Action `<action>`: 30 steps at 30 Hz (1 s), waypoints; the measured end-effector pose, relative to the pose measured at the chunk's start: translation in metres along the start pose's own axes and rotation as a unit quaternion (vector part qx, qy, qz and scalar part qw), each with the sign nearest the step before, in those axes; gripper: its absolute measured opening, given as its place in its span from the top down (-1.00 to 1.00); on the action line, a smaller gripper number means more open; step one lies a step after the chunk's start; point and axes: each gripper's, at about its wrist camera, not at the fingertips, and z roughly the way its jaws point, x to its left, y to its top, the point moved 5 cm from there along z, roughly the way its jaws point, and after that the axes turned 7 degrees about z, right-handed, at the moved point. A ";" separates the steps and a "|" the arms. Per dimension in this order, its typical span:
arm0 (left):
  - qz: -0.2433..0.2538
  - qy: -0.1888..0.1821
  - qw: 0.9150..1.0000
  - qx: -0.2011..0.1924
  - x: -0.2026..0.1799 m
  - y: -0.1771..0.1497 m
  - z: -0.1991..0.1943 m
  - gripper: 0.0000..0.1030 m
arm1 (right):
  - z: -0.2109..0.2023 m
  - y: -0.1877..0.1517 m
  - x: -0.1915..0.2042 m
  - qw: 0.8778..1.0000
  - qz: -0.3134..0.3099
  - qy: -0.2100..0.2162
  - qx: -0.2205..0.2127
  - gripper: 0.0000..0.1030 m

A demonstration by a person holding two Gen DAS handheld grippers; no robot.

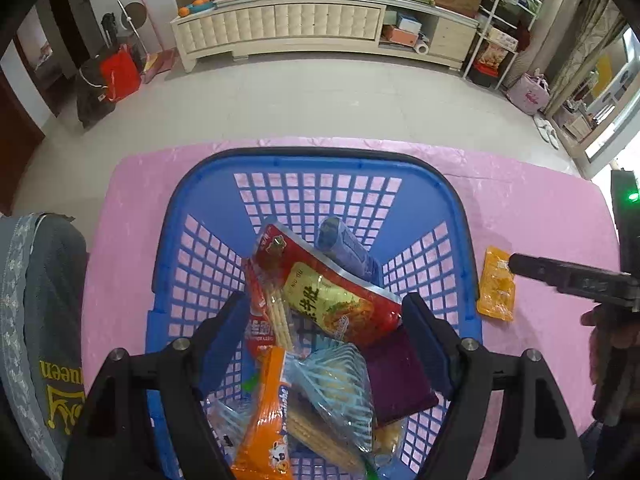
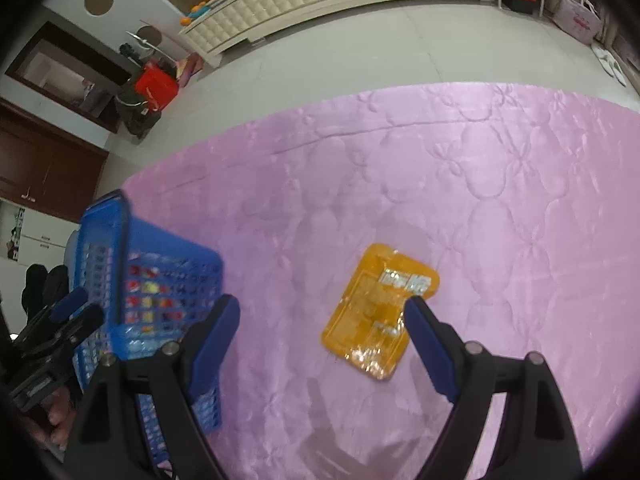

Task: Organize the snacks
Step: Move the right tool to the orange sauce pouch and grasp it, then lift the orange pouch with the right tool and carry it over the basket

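A blue plastic basket (image 1: 208,216) stands on the pink cloth and holds several snack packets: a red packet (image 1: 328,288), an orange one (image 1: 268,412), a purple one (image 1: 396,380), clear bags of wafers (image 1: 332,396). My left gripper (image 1: 324,312) is open, hovering over the basket's contents. An orange packet (image 2: 378,312) lies flat on the cloth right of the basket; it also shows in the left wrist view (image 1: 496,288). My right gripper (image 2: 320,312) is open above it, its right finger at the packet's edge. The basket shows at left (image 2: 160,276).
The pink quilted cloth (image 2: 480,184) covers the table. Beyond its far edge lie a tiled floor, a long white cabinet (image 1: 304,24), a red bag (image 1: 120,72) and a shelf rack (image 1: 500,40). A grey garment (image 1: 36,320) hangs at the left.
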 end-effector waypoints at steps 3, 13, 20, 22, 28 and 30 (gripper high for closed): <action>0.008 0.007 1.000 -0.005 0.001 0.003 -0.002 -0.49 | 0.020 0.004 -0.008 1.000 0.014 -0.024 0.013 -0.69; 0.043 0.004 0.999 -0.011 -0.003 -0.007 0.000 -0.49 | 0.036 -0.002 -0.014 0.995 -0.010 -0.098 -0.004 -0.55; 0.042 -0.004 0.999 -0.011 -0.008 -0.012 0.002 -0.49 | 0.038 -0.012 -0.014 0.986 -0.067 -0.154 -0.015 -0.52; 0.040 -0.005 0.999 -0.012 -0.008 -0.011 0.001 -0.49 | 0.040 -0.017 -0.012 0.983 -0.080 -0.166 -0.024 -0.48; 0.034 -0.015 0.999 -0.012 -0.009 -0.015 0.001 -0.49 | 0.036 -0.025 -0.006 0.982 -0.097 -0.162 -0.028 -0.16; 0.029 -0.018 0.999 -0.011 -0.009 -0.017 0.001 -0.49 | 0.034 -0.027 -0.007 0.981 -0.107 -0.159 -0.026 -0.09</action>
